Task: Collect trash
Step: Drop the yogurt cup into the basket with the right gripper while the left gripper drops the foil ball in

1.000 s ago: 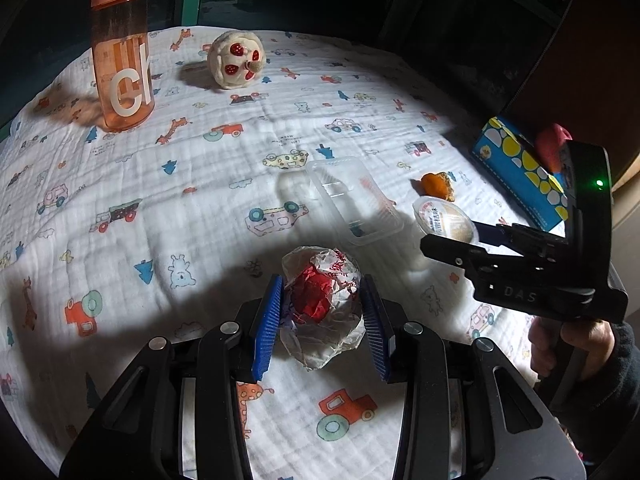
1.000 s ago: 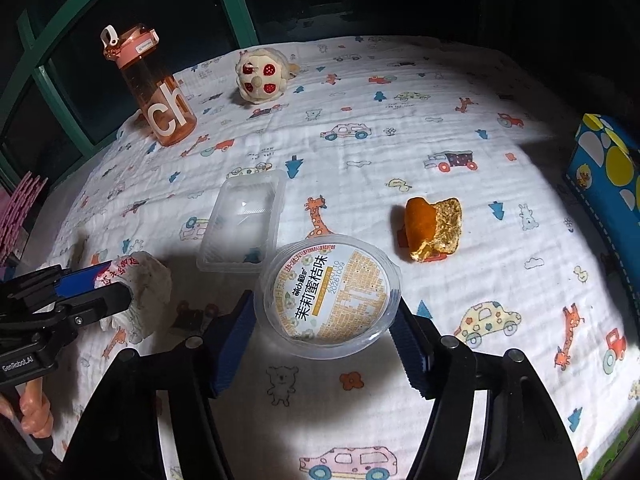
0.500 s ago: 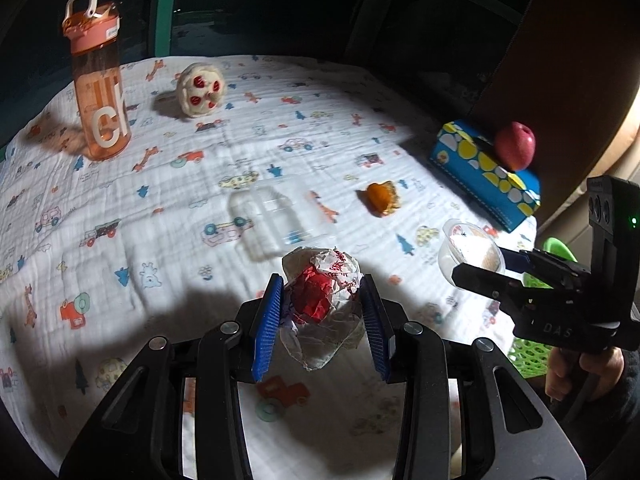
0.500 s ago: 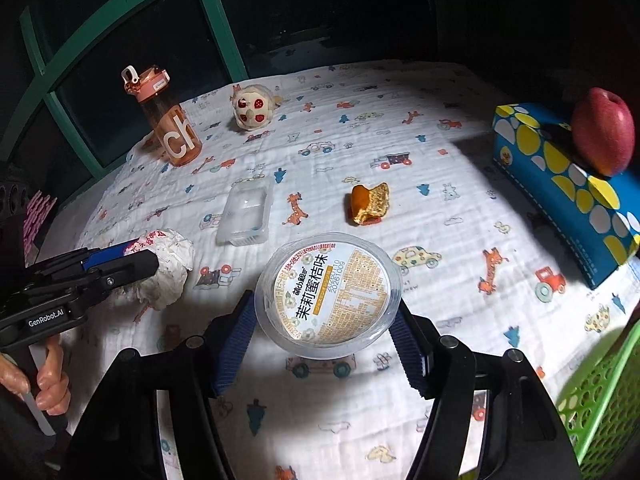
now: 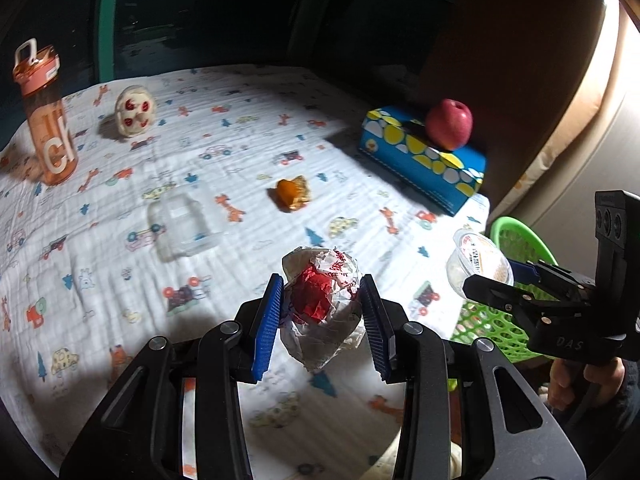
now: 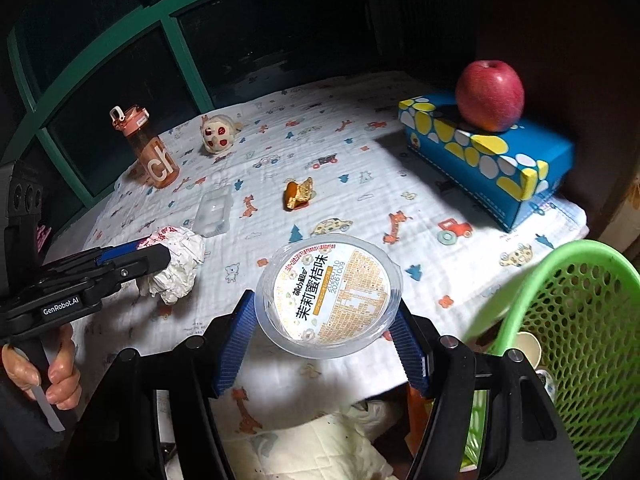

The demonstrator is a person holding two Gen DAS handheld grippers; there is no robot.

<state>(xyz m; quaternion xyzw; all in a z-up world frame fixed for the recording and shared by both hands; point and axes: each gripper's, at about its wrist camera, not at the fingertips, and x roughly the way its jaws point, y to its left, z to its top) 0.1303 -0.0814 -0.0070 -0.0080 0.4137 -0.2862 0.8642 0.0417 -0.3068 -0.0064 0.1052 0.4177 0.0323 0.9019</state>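
The left gripper [image 5: 322, 312] has its blue pads closed against the two sides of a crumpled paper wrapper [image 5: 320, 304], white with red print, held in the air above the printed tablecloth [image 5: 120, 240]. The right gripper [image 6: 326, 334] is spread wide but pressed onto a round plastic dessert cup [image 6: 329, 294], its sealed printed lid facing the camera, carried near the table's edge and just beside the green mesh basket [image 6: 580, 320]. The wrapper looks nearly weightless and soft; it should give under the pads rather than slip, so a mid-body pinch suits it, though a loose flap could tear free. The cup seems stiffer but thin-walled and smooth (probably light, whether emptied I cannot tell), so gripping across its widest band below the rim is likely safest, with modest force to avoid buckling. Left on the cloth are a clear plastic tray [image 5: 182, 226] and an orange food scrap [image 6: 298, 193], well apart from the pink water bottle [image 6: 146, 148], the plush toy [image 6: 219, 134], and the apple [image 6: 489, 95] resting on the blue tissue box [image 6: 488, 160].
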